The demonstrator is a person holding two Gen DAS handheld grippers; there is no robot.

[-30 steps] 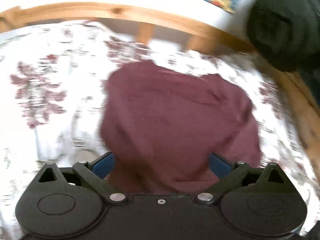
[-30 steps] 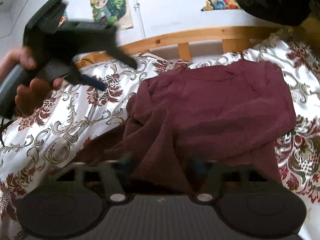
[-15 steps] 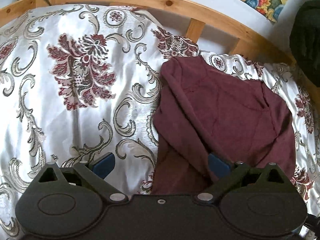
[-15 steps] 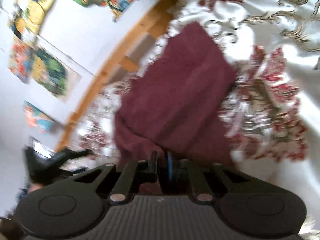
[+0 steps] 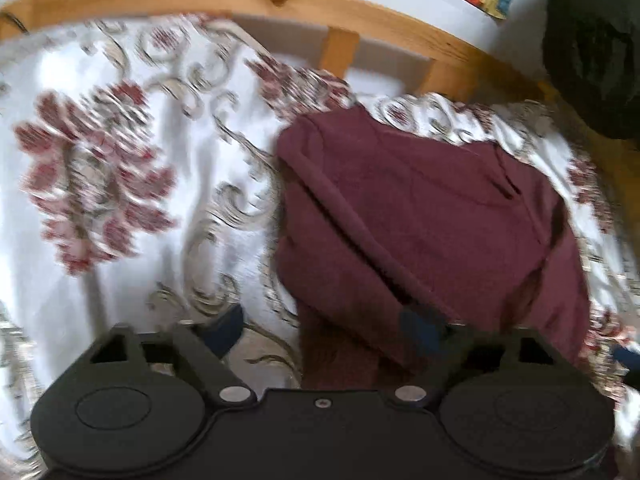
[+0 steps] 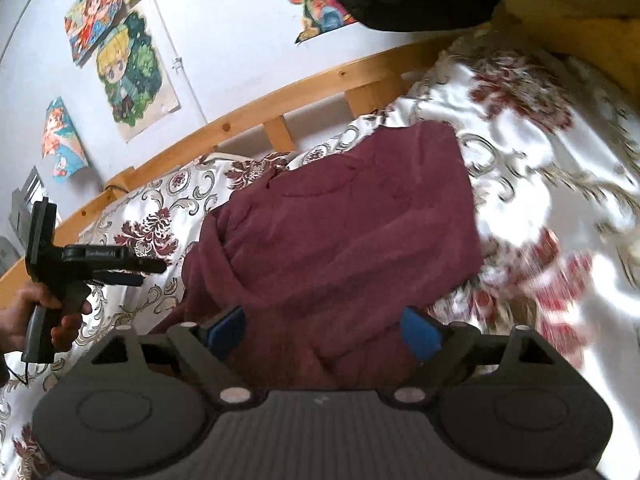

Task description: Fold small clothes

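Released a moment ago, the maroon garment (image 6: 340, 232) lies rumpled on the floral bedspread (image 6: 540, 184) while the right gripper (image 6: 324, 330) opens and the left gripper (image 5: 324, 328) closes, neither gripping it.

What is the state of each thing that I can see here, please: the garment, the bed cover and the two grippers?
maroon garment: partly folded, rumpled, lying on the bed cover.
bed cover: spread out, slightly wrinkled.
left gripper: jaws closing, garment's near edge between them, not yet pinched.
right gripper: jaws opening, garment between its pads, no grip.
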